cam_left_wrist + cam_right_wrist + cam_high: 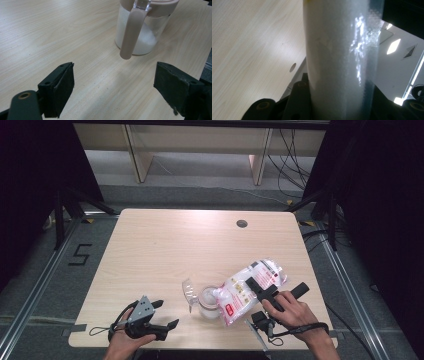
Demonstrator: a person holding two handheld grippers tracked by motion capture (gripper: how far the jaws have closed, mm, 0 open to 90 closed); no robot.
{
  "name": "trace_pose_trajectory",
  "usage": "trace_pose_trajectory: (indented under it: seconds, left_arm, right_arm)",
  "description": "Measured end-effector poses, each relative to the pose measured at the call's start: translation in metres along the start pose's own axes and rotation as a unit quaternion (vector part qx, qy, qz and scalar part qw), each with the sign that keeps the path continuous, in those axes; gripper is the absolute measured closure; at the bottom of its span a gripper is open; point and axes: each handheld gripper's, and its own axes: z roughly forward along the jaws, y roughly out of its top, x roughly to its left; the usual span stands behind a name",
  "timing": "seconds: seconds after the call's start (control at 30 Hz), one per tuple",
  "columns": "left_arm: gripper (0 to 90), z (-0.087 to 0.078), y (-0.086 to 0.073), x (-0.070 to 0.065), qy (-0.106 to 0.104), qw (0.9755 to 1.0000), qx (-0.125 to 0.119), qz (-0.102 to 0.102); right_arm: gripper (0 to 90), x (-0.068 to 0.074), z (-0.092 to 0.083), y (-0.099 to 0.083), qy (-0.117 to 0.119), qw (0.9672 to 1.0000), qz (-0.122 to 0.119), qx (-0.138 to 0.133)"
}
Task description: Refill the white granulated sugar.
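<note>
One bag clamped in the right gripper, tipped over one jar; left gripper sits wide open, holding nothing.

One plastic bag of white grains, one glass jar, one table, two grippers.

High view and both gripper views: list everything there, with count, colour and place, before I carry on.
Bag: one, clear plastic with white contents and red print, tilted with its lower end over the jar, clamped in the right gripper.
Jar: one, clear, partly filled with white grains, front centre of the table.
Jar lid: one, beige, on the jar, with a strap hanging down.
Table: one, light wood, round hole near its far edge.
Left gripper: one, black, open, front left, facing the jar.
Right gripper: one, black, shut on the bag.
</note>
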Motion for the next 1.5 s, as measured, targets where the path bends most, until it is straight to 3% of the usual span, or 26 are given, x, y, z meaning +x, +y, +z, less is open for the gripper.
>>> trace_pose_trajectory:
  seconds: [0.03, 0.13, 0.17, 0.3, 0.33, 0.47, 0.5, 0.73, 0.8, 0.87, 1.0, 1.07, 1.2, 1.23, 1.33, 1.5]
  left_arm:
    - [16.2, 0.0002, -0.0006, -0.0017, 0.001, 0.9999, 0.0, -0.014]
    - [16.2, 0.0002, 0.0, -0.0001, -0.001, 1.0, -0.001, -0.001]
    - [16.2, 0.0006, -0.0006, -0.0021, -0.001, 0.9999, -0.002, -0.015]
    - [16.2, 0.0005, -0.0003, -0.001, -0.001, 1.0, -0.002, -0.008]
    - [16.2, 0.0012, -0.0008, -0.0026, -0.001, 0.9998, -0.005, -0.02]
    - [16.2, 0.0009, -0.0001, -0.0008, -0.001, 1.0, -0.005, -0.005]
    - [16.2, 0.0012, -0.0007, -0.0023, 0.0, 0.9998, -0.004, -0.018]
    - [16.2, 0.0006, -0.0005, -0.0013, -0.001, 0.9999, -0.002, -0.011]
    - [16.2, 0.001, -0.0007, -0.0025, 0.0, 0.9998, -0.005, -0.019]
    - [16.2, 0.0001, 0.0, -0.0002, -0.001, 1.0, -0.001, -0.001]
    - [16.2, 0.0003, -0.0005, -0.0016, 0.001, 0.9999, 0.0, -0.014]
    - [16.2, -0.0007, 0.0002, 0.001, 0.002, 1.0, 0.005, 0.006]
    - [16.2, -0.0001, 0.0, 0.0, 0.0, 1.0, 0.0, 0.0]
    - [16.2, 0.0002, -0.0005, -0.0016, 0.001, 0.9999, 0.0, -0.014]
    - [16.2, 0.0, -0.0002, -0.0008, 0.001, 1.0, 0.0, -0.007]
    - [16.2, 0.0002, -0.0006, -0.0016, 0.001, 0.9999, 0.0, -0.014]
  right_arm:
    - [74.3, -0.0001, -0.0002, -0.0004, 0.002, 1.0, 0.002, -0.001]
    - [74.3, 0.0, -0.0002, -0.0006, 0.003, 1.0, 0.002, 0.001]
    - [74.4, 0.0003, -0.0001, -0.0009, 0.001, 1.0, 0.002, 0.0]
    - [74.3, 0.0004, -0.0001, -0.0007, 0.001, 1.0, 0.003, 0.0]
    - [74.4, 0.0002, -0.0001, -0.0006, 0.003, 1.0, 0.002, 0.001]
    - [74.4, 0.0004, 0.0, -0.0008, 0.003, 1.0, 0.002, 0.001]
    - [74.4, -0.0001, -0.0003, -0.0008, 0.006, 1.0, -0.001, 0.003]
    - [74.5, -0.0005, -0.0005, -0.0007, 0.006, 1.0, -0.003, 0.002]
    - [74.5, -0.0004, -0.0005, -0.0006, 0.006, 1.0, -0.002, 0.002]
    - [74.5, -0.0003, -0.0004, -0.0005, 0.006, 1.0, -0.003, 0.003]
    - [74.6, -0.0006, -0.0006, -0.0006, 0.006, 1.0, -0.004, 0.003]
    - [74.6, -0.0005, -0.0008, -0.0007, 0.006, 1.0, -0.004, 0.004]
    - [74.6, -0.0005, -0.0007, -0.0008, 0.006, 1.0, -0.003, 0.003]
    - [74.6, -0.0006, -0.0007, -0.0008, 0.005, 1.0, -0.003, 0.003]
    - [74.6, -0.0005, -0.0005, -0.0006, 0.004, 1.0, -0.003, 0.001]
    - [74.7, -0.0002, -0.0004, -0.001, 0.005, 1.0, -0.005, 0.002]
